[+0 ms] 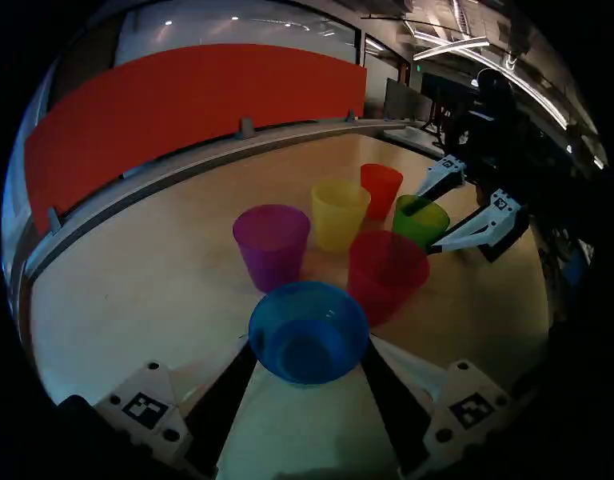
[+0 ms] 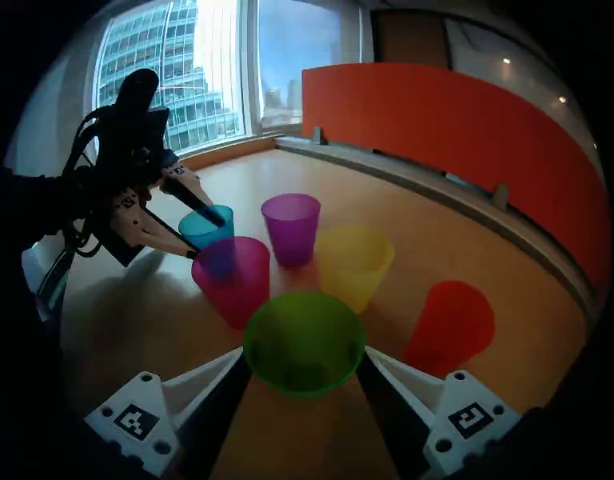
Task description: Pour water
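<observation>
A blue cup (image 1: 307,332) sits upright between the fingers of my left gripper (image 1: 307,354), which press on both of its sides. My right gripper (image 2: 305,362) grips a green cup (image 2: 305,342) the same way. In the left gripper view the right gripper (image 1: 423,226) flanks the green cup (image 1: 420,220) at the far right of the cluster. The right gripper view has the left gripper (image 2: 205,234) on the blue cup (image 2: 205,228) at the left. I cannot tell whether either cup holds water.
A purple cup (image 1: 271,244), a yellow cup (image 1: 339,212), an orange cup (image 1: 380,188) and a red cup (image 1: 384,272) stand close together on the wooden table (image 1: 147,280). An orange partition (image 1: 187,104) runs along the table's far edge. Windows (image 2: 187,72) lie behind the left gripper.
</observation>
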